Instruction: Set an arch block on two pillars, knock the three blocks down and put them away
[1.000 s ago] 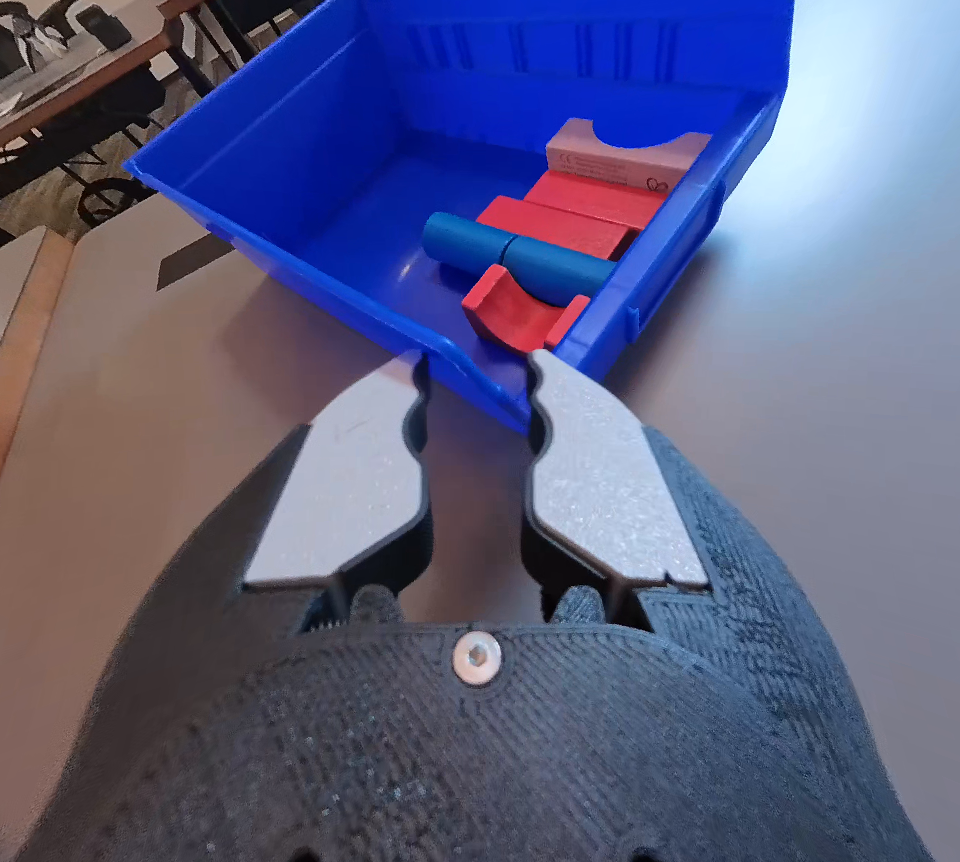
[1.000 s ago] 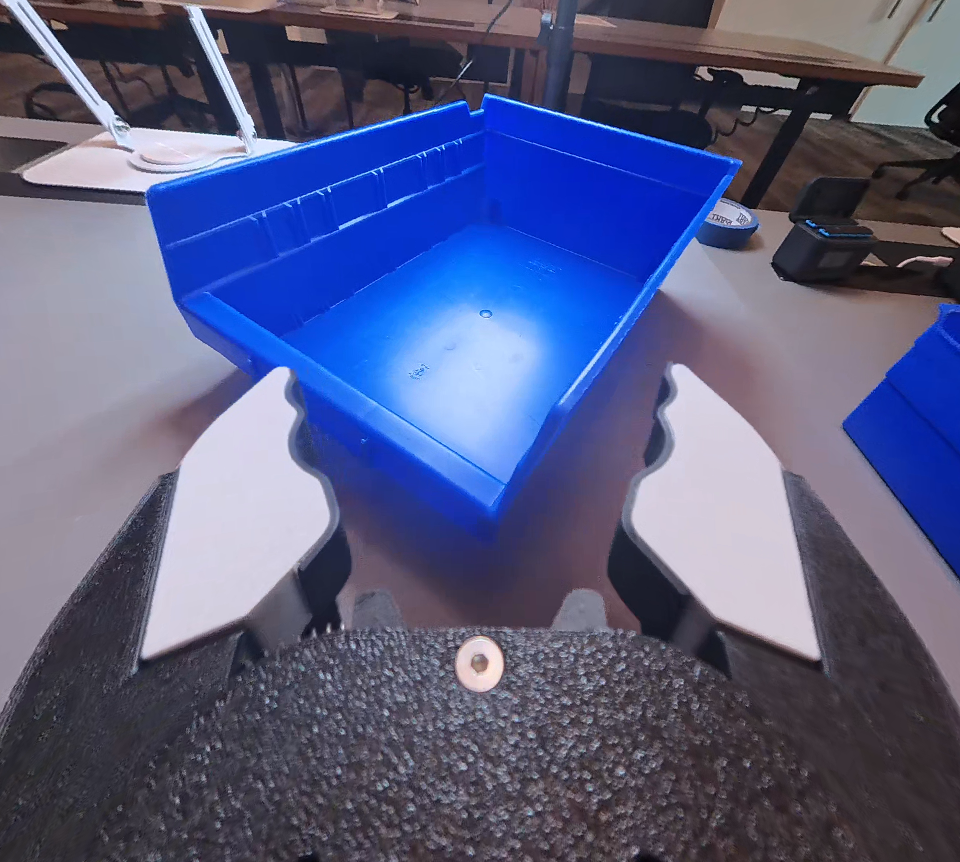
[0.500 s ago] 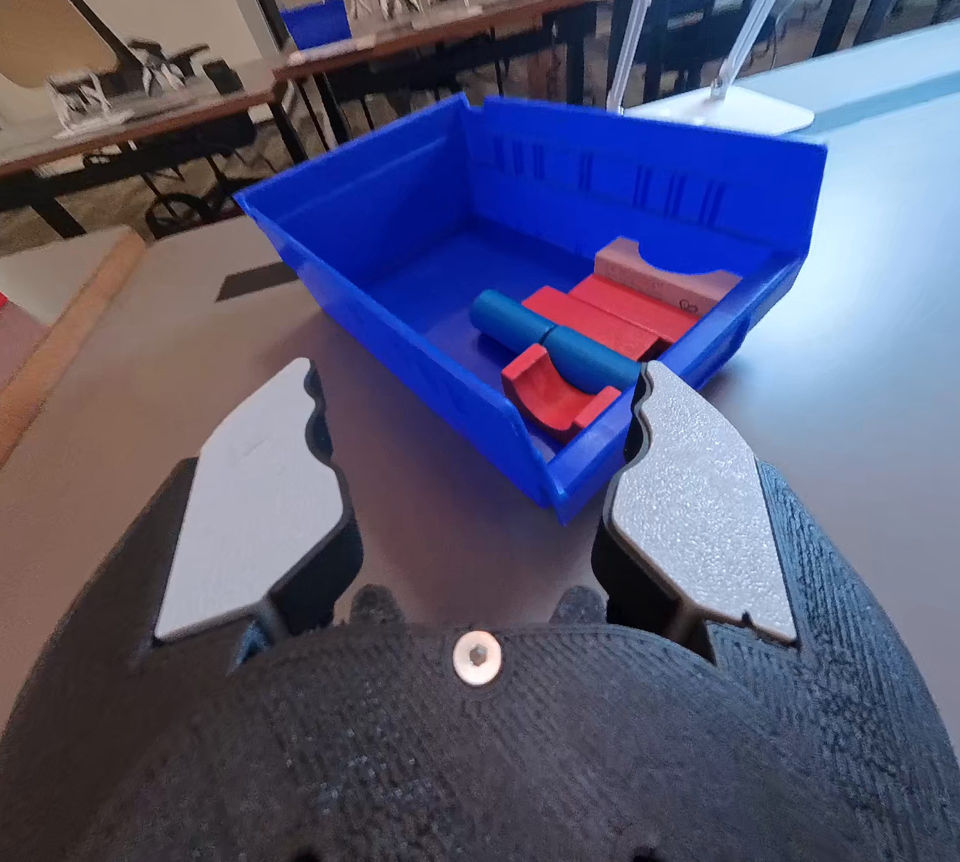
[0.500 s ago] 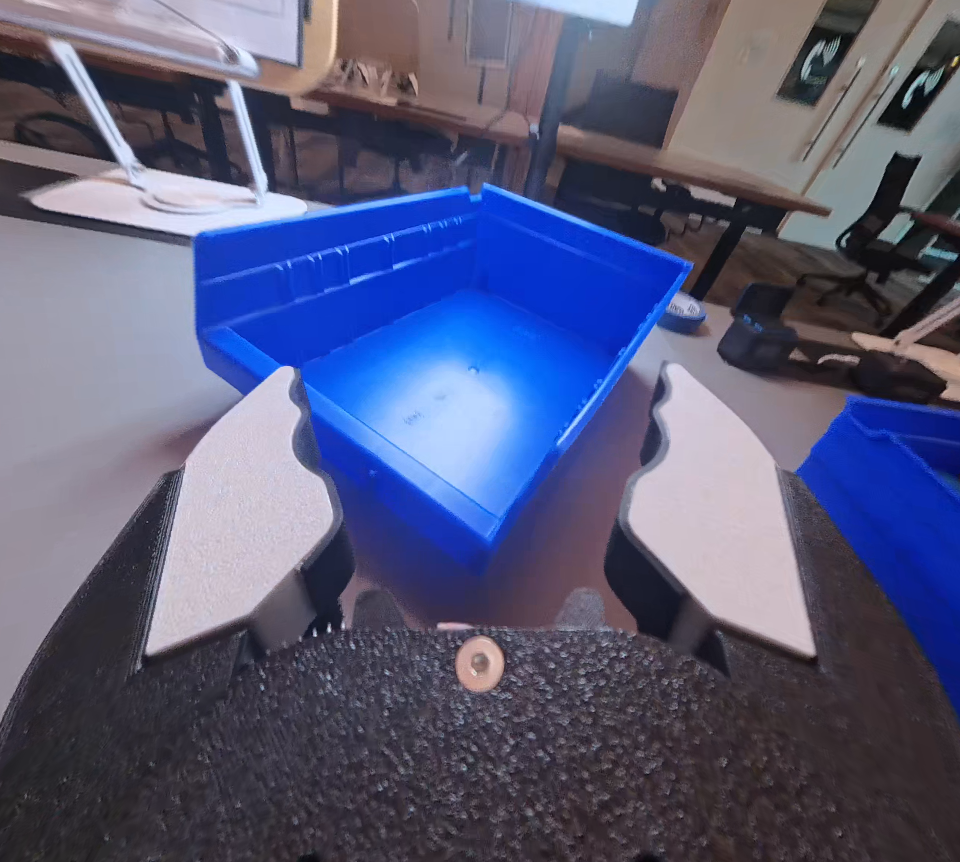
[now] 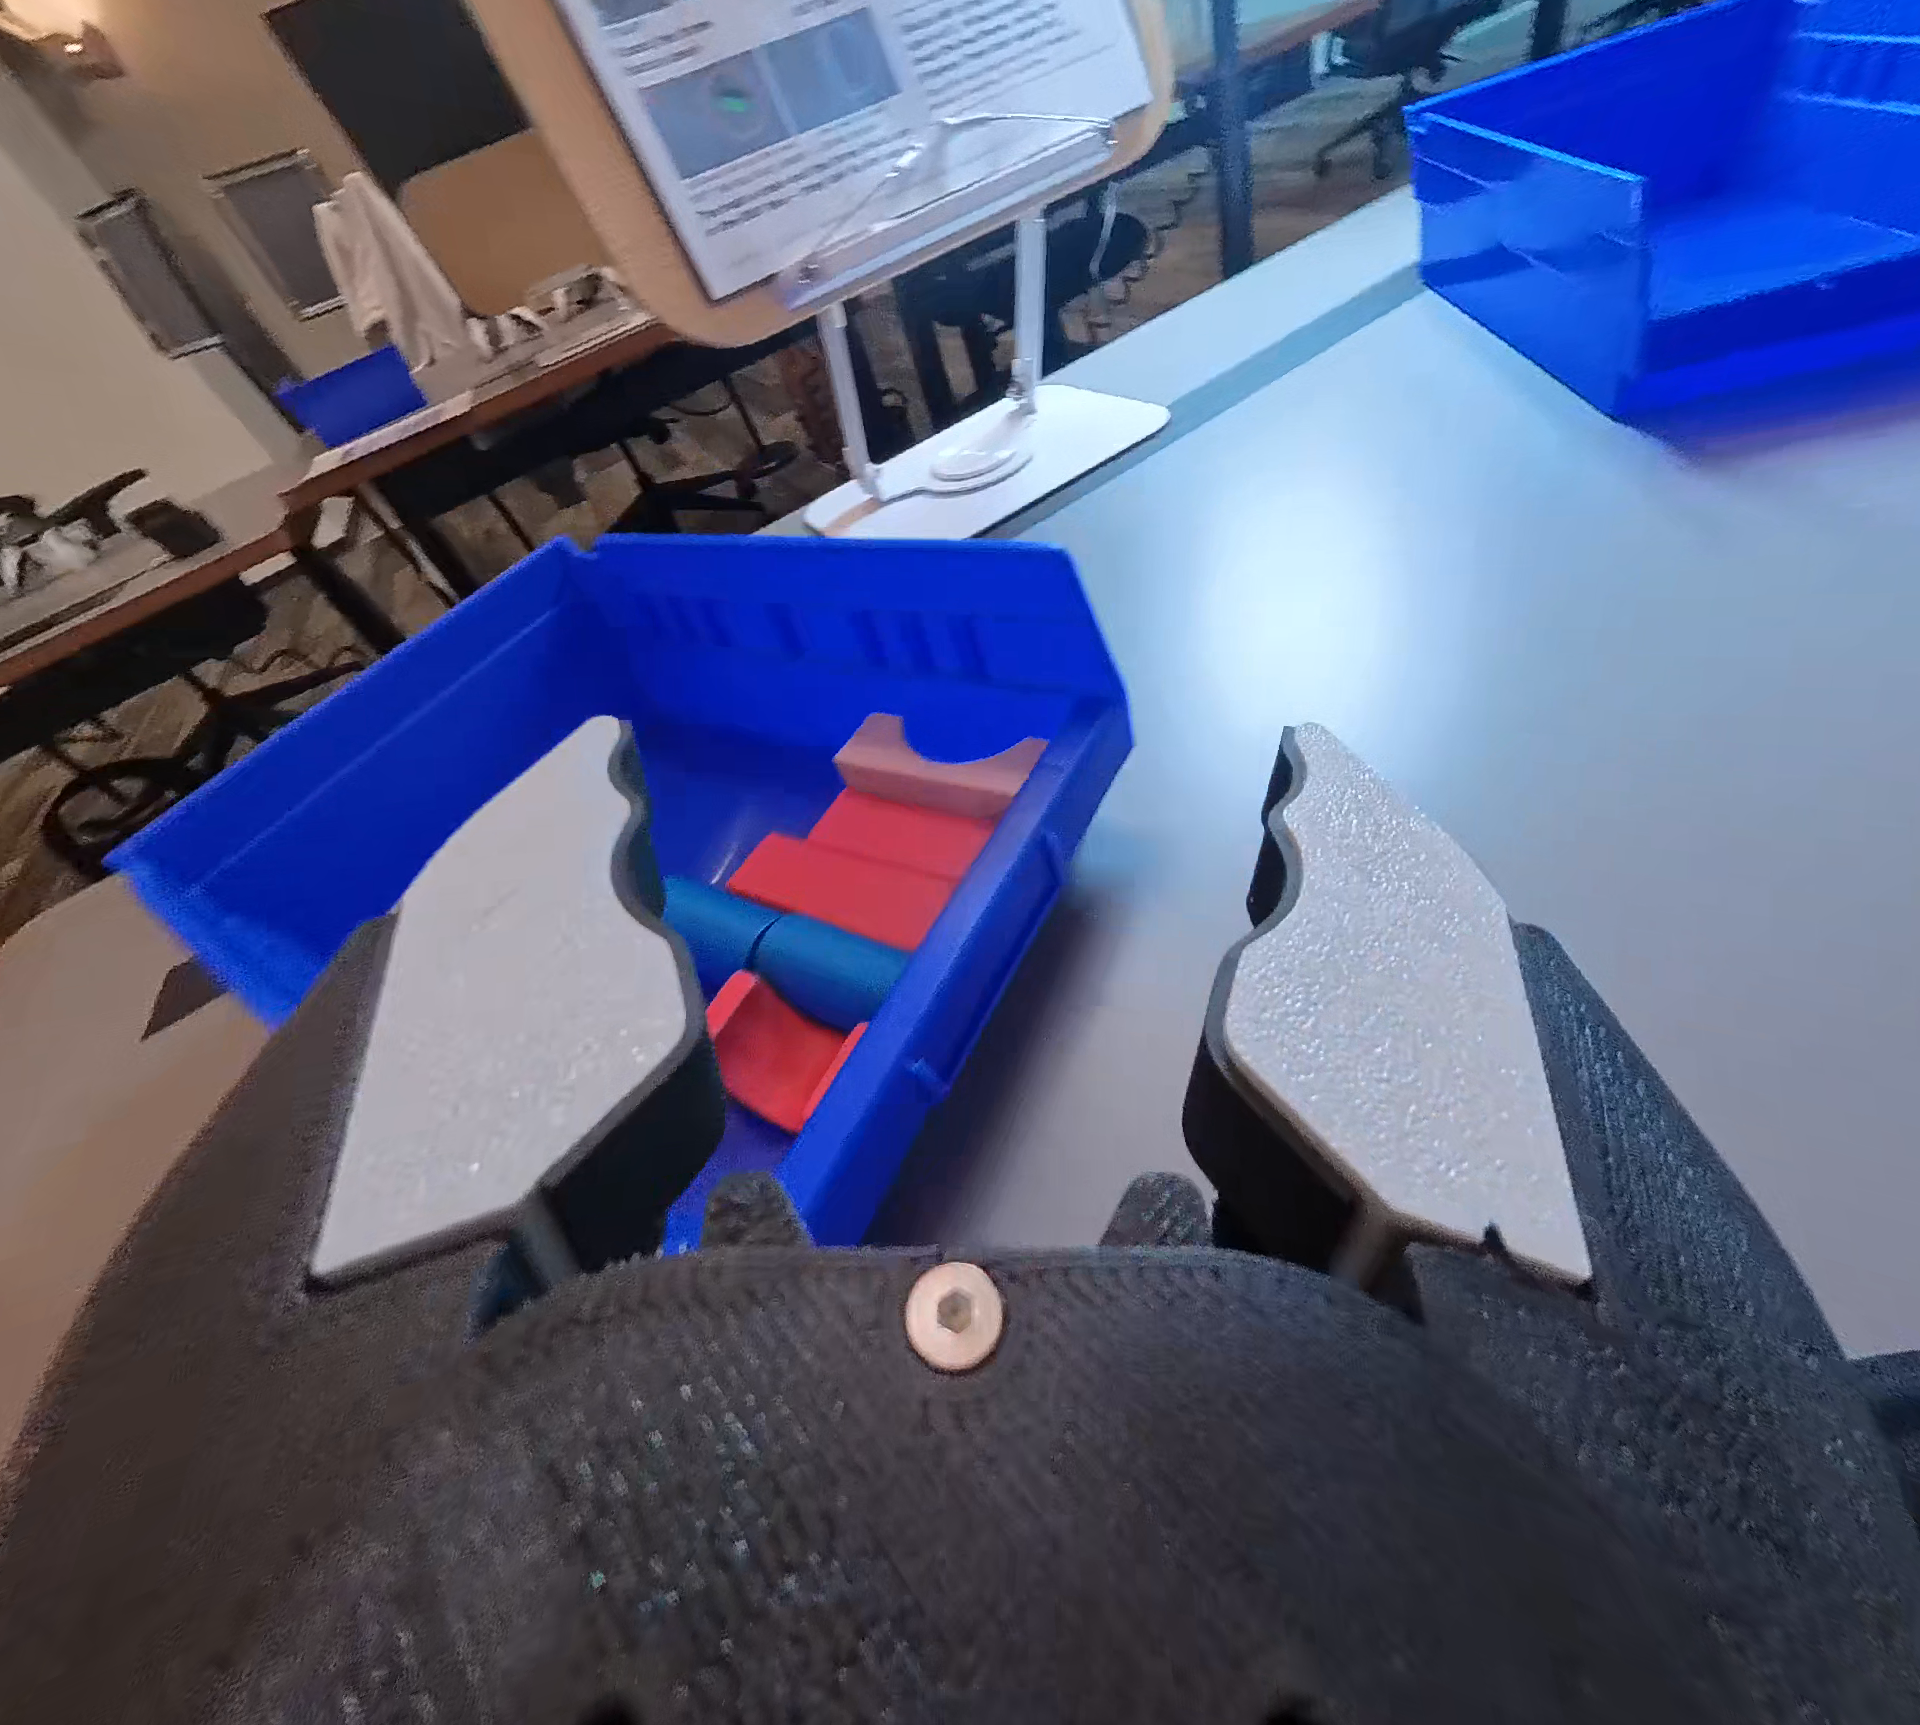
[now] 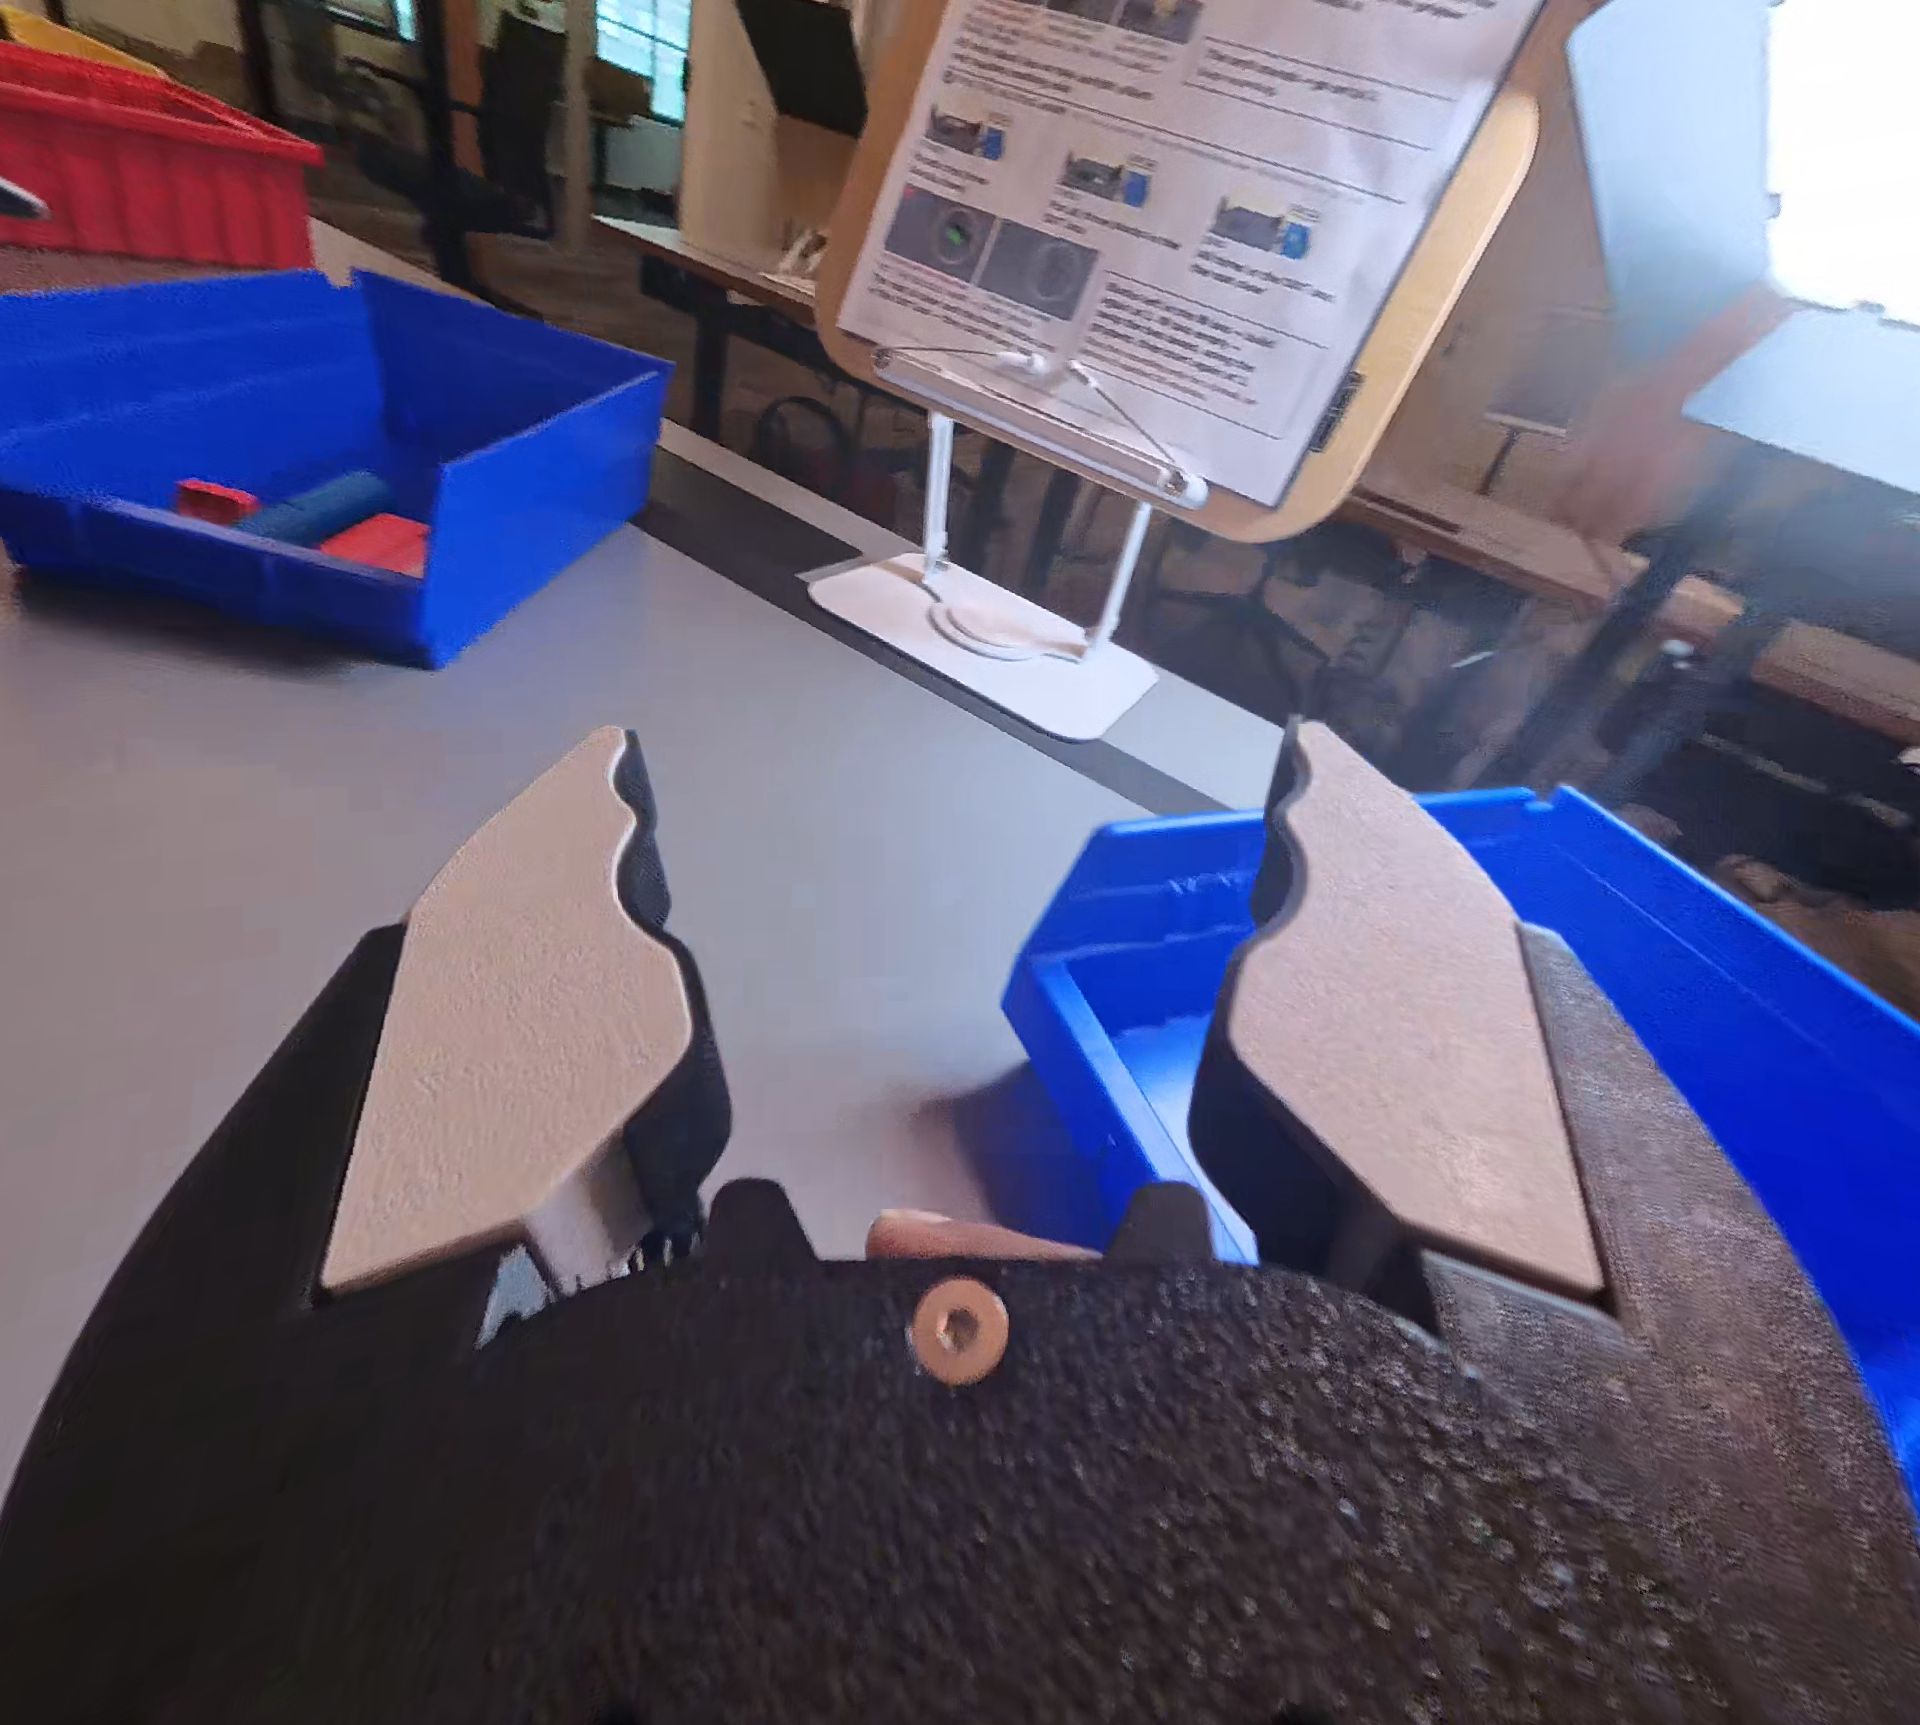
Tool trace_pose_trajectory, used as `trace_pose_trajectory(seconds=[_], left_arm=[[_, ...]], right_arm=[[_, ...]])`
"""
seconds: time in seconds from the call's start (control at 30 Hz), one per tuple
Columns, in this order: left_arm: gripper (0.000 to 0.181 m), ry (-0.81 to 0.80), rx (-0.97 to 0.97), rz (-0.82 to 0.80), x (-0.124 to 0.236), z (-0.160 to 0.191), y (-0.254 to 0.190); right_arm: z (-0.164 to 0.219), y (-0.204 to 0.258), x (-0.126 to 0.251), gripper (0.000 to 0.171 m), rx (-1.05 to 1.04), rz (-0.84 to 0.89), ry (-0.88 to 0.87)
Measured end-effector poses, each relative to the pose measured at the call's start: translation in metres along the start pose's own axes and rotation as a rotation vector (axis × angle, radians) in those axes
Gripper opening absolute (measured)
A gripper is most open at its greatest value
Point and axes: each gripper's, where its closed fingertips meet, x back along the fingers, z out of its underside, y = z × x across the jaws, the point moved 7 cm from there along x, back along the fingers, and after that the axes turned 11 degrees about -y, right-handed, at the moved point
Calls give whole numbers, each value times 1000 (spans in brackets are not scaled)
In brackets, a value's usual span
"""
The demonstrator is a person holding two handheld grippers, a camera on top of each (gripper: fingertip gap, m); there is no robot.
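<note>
A blue bin [image 5: 436,740] on the grey table holds a red arch block [image 5: 774,1052], two blue cylinders [image 5: 821,958], two red blocks [image 5: 862,865] and a pale pink arch block [image 5: 935,771]. My left gripper [image 5: 951,740] is open and empty above the bin's near right corner. The same bin [image 6: 520,470] shows far left in the right wrist view, with blocks inside. My right gripper [image 6: 956,740] is open and empty, raised over the table beside a second, empty blue bin [image 6: 1714,948].
A tilted board with a printed sheet [image 5: 831,34] stands on a white base [image 5: 987,460] at the table's far edge, also in the right wrist view [image 6: 1174,148]. The empty bin [image 5: 1662,221] sits far right. A red bin [image 6: 135,169] lies beyond. Desks and chairs fill the background.
Both grippers have lifted and tilted up, away from their bins. The left gripper has opened wider and shifted right. The right gripper has swung left, so its bin now lies at lower right.
</note>
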Motion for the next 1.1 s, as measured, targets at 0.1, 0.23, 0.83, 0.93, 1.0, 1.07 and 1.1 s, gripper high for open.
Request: trace_pose_trajectory(seconds=[0.1, 0.23, 0.83, 0.93, 1.0, 1.07, 1.1], left_arm=[[107, 73, -39, 82, -24, -3, -12], [103, 217, -83, 174, -55, 21, -17], [36, 765, -486, 65, -56, 97, 10], [35, 796, -458, -22, -55, 101, 24], [34, 760, -470, -18, -54, 105, 33], [35, 758, -467, -30, -51, 107, 41], [35, 754, -468, -33, -51, 108, 44]], right_arm=[[-10, 9, -34, 111, -77, -93, 20], [1, 13, -71, 111, -70, -123, 62], [120, -47, -3, 36, 380, 58, 1086], [125, -43, -16, 33, 513, 13, 978], [128, -40, -26, 33, 534, 10, 915], [130, -37, -34, 33, 552, 29, 890], [131, -36, -38, 33, 572, 36, 878]])
